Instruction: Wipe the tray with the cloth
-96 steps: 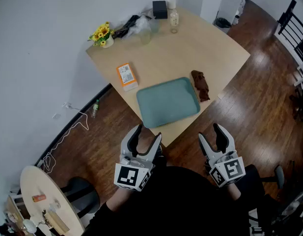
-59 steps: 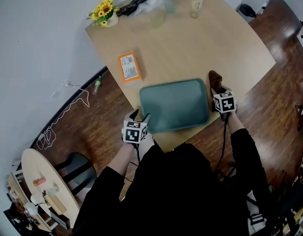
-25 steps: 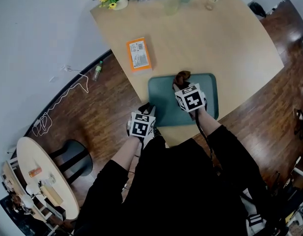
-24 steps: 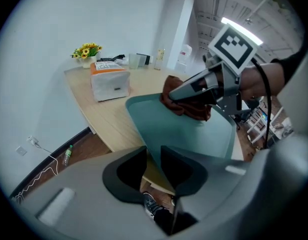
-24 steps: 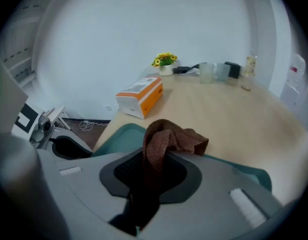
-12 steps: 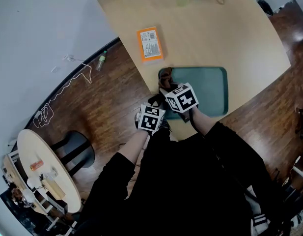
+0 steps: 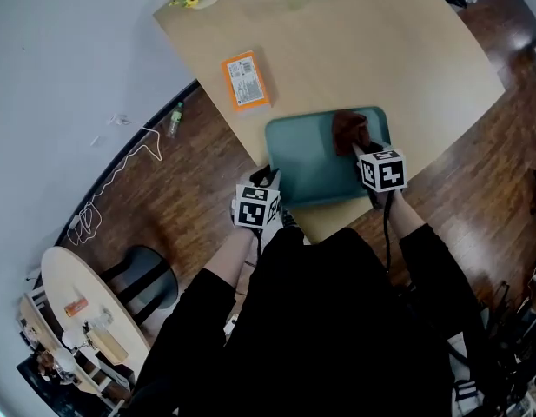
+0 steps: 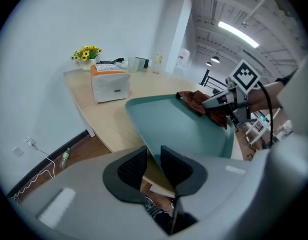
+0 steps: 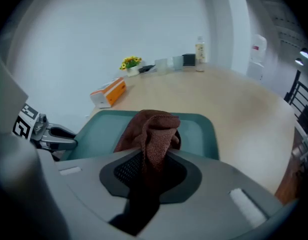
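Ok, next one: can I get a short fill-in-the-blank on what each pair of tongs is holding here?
1. The right tongs are shut on the brown ____.
2. The left tongs clamp the near rim of the ____.
3. The box lying on the table has an ____ top.
Missing words: cloth; tray; orange.

Matt plastic tray, rough brown terry cloth, smooth light-wood tbl

Head view steeply overhead, gripper views low, close (all share tray).
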Demonstrator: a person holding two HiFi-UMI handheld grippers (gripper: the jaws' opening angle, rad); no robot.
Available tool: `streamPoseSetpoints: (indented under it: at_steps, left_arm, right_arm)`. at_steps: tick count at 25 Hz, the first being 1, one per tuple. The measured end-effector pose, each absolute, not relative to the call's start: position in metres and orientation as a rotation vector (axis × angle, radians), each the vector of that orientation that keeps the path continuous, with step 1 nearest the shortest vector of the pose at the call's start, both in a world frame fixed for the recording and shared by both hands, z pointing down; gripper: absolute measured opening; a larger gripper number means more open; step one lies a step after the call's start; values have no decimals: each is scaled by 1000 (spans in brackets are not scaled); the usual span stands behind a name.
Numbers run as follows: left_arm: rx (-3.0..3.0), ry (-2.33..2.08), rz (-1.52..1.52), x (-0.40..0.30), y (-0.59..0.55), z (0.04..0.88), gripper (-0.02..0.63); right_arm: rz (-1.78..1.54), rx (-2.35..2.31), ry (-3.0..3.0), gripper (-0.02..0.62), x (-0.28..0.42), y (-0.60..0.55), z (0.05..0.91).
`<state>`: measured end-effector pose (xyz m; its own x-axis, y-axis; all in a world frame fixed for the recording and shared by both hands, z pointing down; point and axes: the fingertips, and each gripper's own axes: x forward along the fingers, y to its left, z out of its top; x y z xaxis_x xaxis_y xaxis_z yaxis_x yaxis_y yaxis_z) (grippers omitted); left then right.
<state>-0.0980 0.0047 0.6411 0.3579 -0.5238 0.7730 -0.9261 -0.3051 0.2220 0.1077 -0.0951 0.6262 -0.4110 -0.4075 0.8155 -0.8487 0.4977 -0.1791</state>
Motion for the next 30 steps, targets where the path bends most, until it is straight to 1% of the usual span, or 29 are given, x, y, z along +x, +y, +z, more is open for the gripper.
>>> streamPoseSetpoints:
  at_steps: [5, 8, 11, 17, 22, 26, 30]
  left_arm:
    - [1955, -1250, 792, -96, 5, 641, 71]
    - [1962, -1252, 801, -95, 4, 641, 72]
    - [1963, -1249, 805, -95, 5, 640, 72]
    - [1972, -1243, 803, -96, 4, 640, 72]
    - [1981, -1234, 796, -95, 3, 639, 72]
    - [1986, -1225, 791, -96, 3, 639, 72]
    - [1983, -1229, 799, -98, 4, 640, 72]
  right_arm:
    - [744, 1184, -1884, 74, 185, -114, 626]
    - [739, 1253, -1820, 72, 191, -116, 625]
    - [717, 1218, -1851, 71, 157, -107, 623]
    - [630, 917, -1990, 72, 45, -74, 622]
    - [602, 709, -2058, 72, -32, -40, 620]
    - [572, 596, -2077, 72, -69, -14, 624]
    - [562, 583, -2082, 72, -82, -7, 624]
